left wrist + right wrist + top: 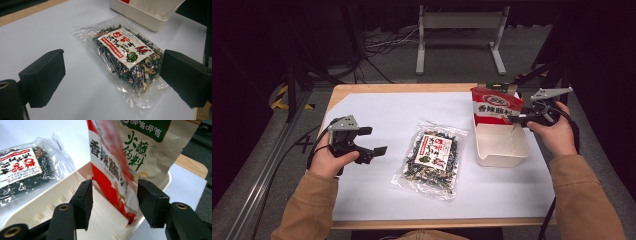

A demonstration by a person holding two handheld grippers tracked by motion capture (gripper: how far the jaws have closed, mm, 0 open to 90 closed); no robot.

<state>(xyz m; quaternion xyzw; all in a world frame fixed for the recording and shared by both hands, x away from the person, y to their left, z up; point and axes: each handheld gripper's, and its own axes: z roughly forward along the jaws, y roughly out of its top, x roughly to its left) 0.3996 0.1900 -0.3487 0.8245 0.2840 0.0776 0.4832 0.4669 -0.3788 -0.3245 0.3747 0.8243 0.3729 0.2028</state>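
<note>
The right gripper [518, 119] stands at three o'clock on the table, jaws apart – pads either side of the red packet [495, 105] without pressing it. The packet stands upright in the white bin [503, 146]. At nine o'clock the left gripper [373, 141] hangs open, aimed at the clear bag [431, 158] lying flat at centre.
</note>
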